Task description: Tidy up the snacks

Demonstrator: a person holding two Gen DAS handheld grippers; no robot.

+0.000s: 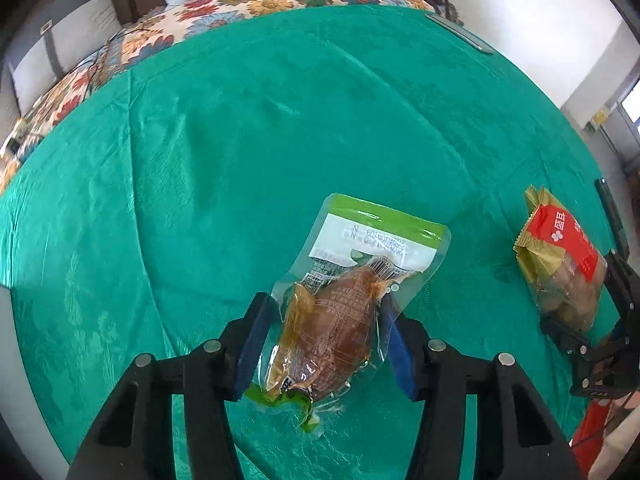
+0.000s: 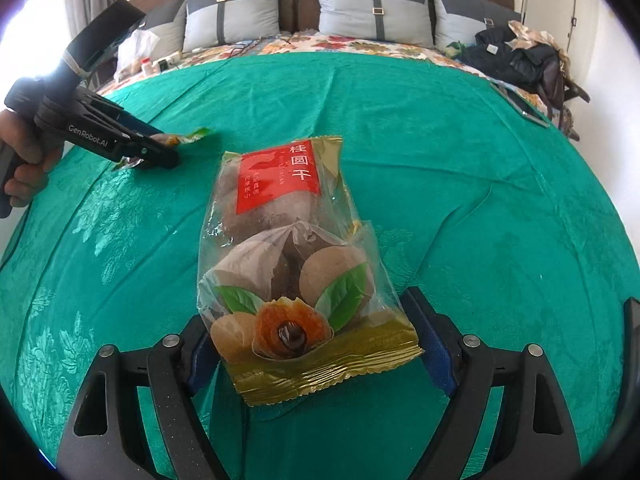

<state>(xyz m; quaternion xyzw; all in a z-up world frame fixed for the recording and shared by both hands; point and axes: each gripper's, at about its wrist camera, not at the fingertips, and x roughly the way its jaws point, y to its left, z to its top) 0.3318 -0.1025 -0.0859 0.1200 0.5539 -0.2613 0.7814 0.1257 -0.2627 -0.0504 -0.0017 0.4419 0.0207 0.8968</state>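
Observation:
A clear vacuum pouch [image 1: 340,320] with a green top and a brown piece of meat inside lies on the green tablecloth [image 1: 240,140]. My left gripper [image 1: 324,300] straddles its lower half, and both blue pads press its sides. The right wrist view shows that gripper [image 2: 168,154] at the left, with the pouch's green end [image 2: 192,136] sticking out past the tips. A dried longan bag [image 2: 288,248], red label and gold ends, rests flat between the fingers of my right gripper [image 2: 306,308]. Those pads stand wide, beside the bag's edges and not squeezing it. The same bag [image 1: 560,264] shows at the right edge of the left wrist view.
A flat grey device [image 2: 520,106] lies at the table's far right edge. Behind the table is a bed with a floral cover [image 2: 360,46], grey pillows and a pile of dark clothes [image 2: 516,60]. A white plastic bag [image 2: 136,54] sits at the far left.

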